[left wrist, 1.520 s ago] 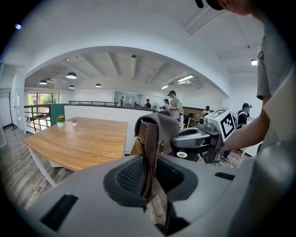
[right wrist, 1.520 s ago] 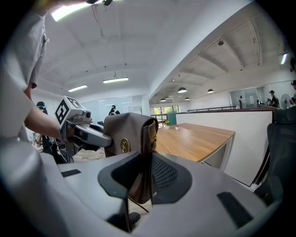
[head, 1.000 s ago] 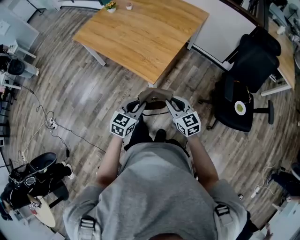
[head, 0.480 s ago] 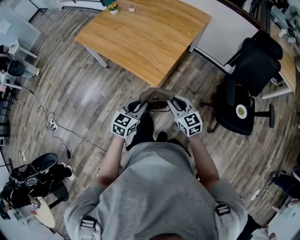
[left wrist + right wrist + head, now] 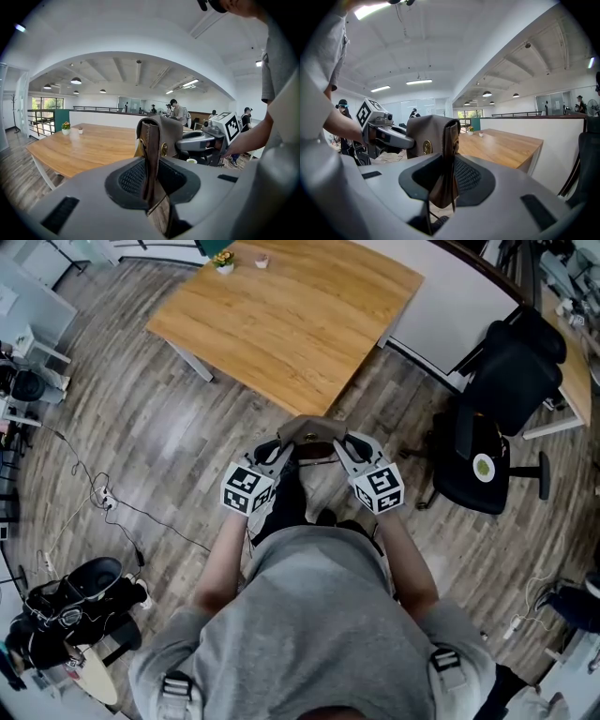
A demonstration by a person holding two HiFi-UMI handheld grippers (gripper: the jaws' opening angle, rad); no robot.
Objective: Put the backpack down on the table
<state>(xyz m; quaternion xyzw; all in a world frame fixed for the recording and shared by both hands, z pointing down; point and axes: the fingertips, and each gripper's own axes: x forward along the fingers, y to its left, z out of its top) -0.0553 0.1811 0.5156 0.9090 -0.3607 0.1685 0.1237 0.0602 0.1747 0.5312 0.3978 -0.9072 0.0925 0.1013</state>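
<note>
I carry a small brown leather backpack (image 5: 311, 432) in the air between both grippers, just short of the near corner of the wooden table (image 5: 281, 315). My left gripper (image 5: 283, 451) is shut on the backpack's (image 5: 164, 136) left side edge; my right gripper (image 5: 339, 448) is shut on the backpack's (image 5: 431, 136) right edge. In the left gripper view the leather edge stands upright between the pads, with the right gripper (image 5: 206, 140) behind it. In the right gripper view the left gripper (image 5: 389, 133) shows past the bag. The bag's lower part is hidden under the grippers.
A small potted plant (image 5: 222, 259) and a small cup (image 5: 261, 261) stand at the table's far edge. A black office chair (image 5: 492, 418) stands to the right by a white partition (image 5: 441, 310). Cables and a power strip (image 5: 103, 498) lie on the floor at left, bags (image 5: 70, 606) at lower left.
Both grippers have carried the backpack a little forward toward the table's near corner. The grip on both sides is the same.
</note>
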